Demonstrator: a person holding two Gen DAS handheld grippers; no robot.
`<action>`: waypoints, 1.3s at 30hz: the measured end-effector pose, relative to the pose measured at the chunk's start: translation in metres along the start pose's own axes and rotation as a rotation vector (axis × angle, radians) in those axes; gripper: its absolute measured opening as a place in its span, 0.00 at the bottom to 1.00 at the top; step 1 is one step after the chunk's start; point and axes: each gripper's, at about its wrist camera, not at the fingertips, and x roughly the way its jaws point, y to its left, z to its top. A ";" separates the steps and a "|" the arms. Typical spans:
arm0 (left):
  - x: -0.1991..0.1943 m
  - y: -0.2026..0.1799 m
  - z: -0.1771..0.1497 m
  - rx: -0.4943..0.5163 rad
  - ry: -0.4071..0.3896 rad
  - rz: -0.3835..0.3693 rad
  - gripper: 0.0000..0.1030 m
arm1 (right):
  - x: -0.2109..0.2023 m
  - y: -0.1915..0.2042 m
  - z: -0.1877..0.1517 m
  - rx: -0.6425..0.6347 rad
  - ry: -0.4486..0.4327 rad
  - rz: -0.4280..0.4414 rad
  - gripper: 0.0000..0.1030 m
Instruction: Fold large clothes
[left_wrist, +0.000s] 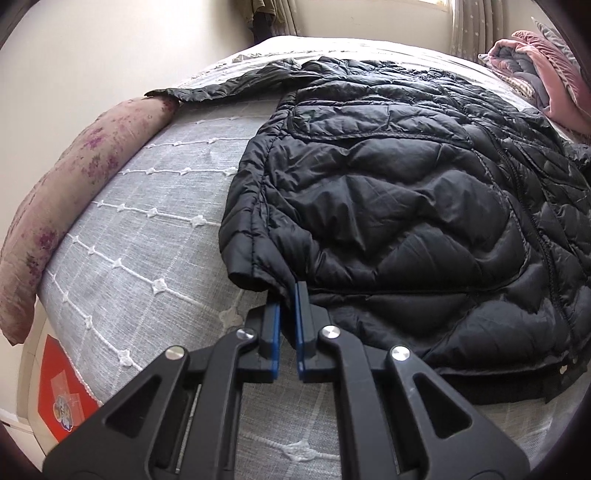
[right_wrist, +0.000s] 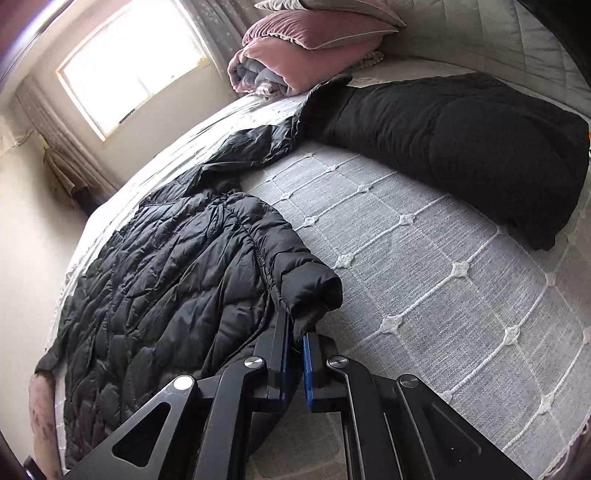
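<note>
A black quilted puffer jacket (left_wrist: 388, 192) lies spread on the grey bedspread (left_wrist: 155, 206). One sleeve is folded over its body and another sleeve (left_wrist: 229, 83) stretches out at the far side. My left gripper (left_wrist: 288, 295) is shut on the jacket's edge beside a folded cuff. In the right wrist view the same jacket (right_wrist: 166, 277) lies at the left. My right gripper (right_wrist: 297, 328) is shut on the jacket's edge just below a rolled sleeve cuff (right_wrist: 314, 288).
A floral pillow (left_wrist: 66, 206) lies along the bed's left edge. Pink and grey folded bedding and cushions (right_wrist: 303, 48) are stacked at the head of the bed. A second black garment (right_wrist: 472, 147) lies folded on the bed to the right. A window (right_wrist: 129, 62) is behind.
</note>
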 end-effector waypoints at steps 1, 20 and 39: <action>0.001 -0.001 0.000 0.000 0.002 0.001 0.08 | 0.000 0.000 0.000 0.001 0.000 0.001 0.06; -0.009 0.054 0.019 -0.267 0.039 -0.127 0.29 | -0.014 -0.023 0.013 0.080 -0.028 -0.046 0.08; -0.023 -0.024 0.137 -0.161 0.001 -0.311 0.60 | 0.007 -0.018 0.029 0.063 0.038 0.058 0.28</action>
